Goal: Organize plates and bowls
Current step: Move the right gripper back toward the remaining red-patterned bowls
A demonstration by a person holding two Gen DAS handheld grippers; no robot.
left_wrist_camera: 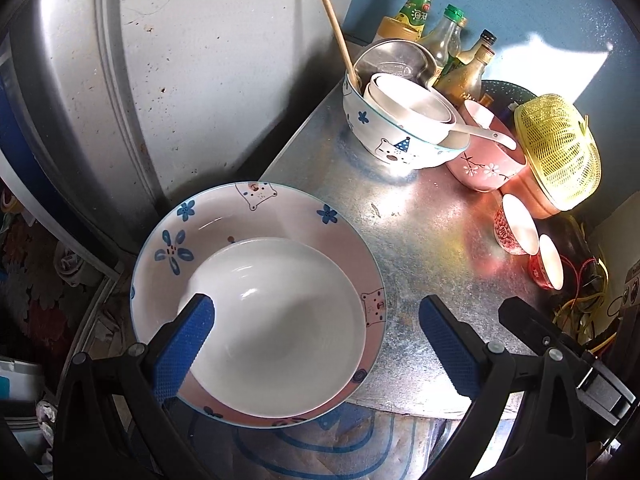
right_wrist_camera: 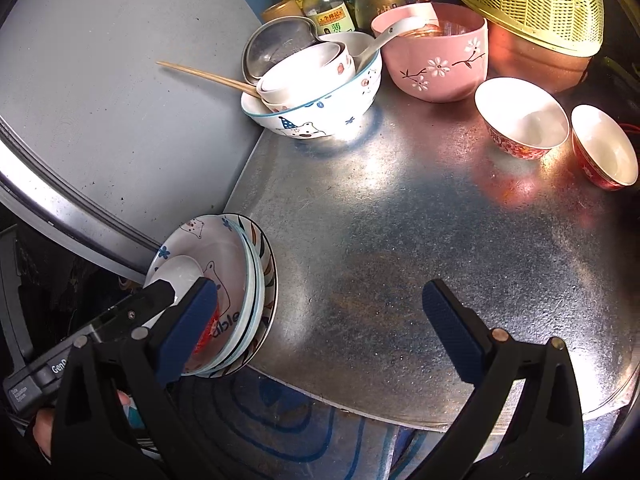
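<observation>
Plate stack (left_wrist_camera: 256, 240), white bowl (left_wrist_camera: 276, 320) on top: at near left corner of metal surface (left_wrist_camera: 420, 240). Left tongs (left_wrist_camera: 316, 344): spread, above the bowl. Right tongs (right_wrist_camera: 320, 332): spread, empty.

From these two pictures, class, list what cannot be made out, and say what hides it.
- Left wrist view: the white plate covers the middle of the bear plate.
- Right wrist view: the plate stack is edge-on, its count unclear.
- Both views: bottles are cut off or hidden behind the bear bowl.
</observation>
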